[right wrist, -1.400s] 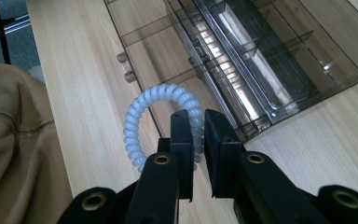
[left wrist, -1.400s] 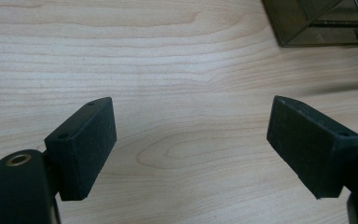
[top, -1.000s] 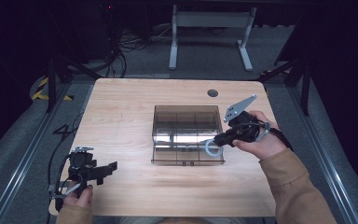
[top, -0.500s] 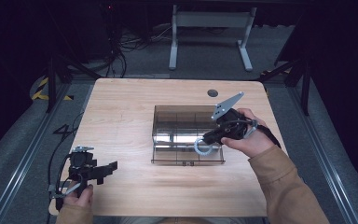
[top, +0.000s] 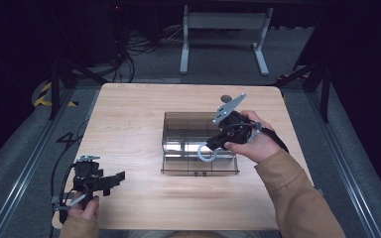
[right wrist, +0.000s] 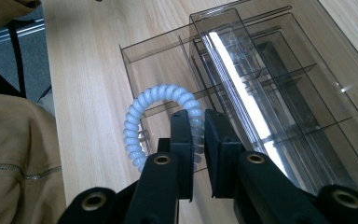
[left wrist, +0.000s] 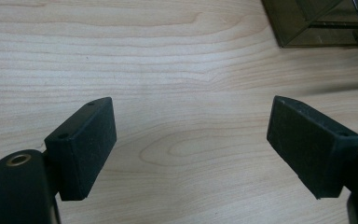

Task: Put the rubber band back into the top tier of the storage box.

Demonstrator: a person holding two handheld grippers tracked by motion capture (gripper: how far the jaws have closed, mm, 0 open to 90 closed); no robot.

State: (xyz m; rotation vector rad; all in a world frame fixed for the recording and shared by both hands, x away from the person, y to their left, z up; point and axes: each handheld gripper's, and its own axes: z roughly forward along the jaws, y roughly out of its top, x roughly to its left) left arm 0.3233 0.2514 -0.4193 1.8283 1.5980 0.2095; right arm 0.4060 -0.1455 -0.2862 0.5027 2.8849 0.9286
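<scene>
Placing looks underway: right gripper (right wrist: 196, 140), jaws clamped on coil (right wrist: 156, 109), hangs over organizer (top: 178, 148); next, pick a compartment. Left gripper (left wrist: 191, 144) gapes empty.

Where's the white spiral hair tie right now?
The spiral hair tie is pinched in the right gripper, held over the near edge of the clear divided organizer at mid-table.

Coiled hair tie (right wrist: 161, 109) partly hidden behind the right hand-held gripper (right wrist: 197, 122), clear organizer (left wrist: 314, 23) cut off at the frame's top edge
</scene>
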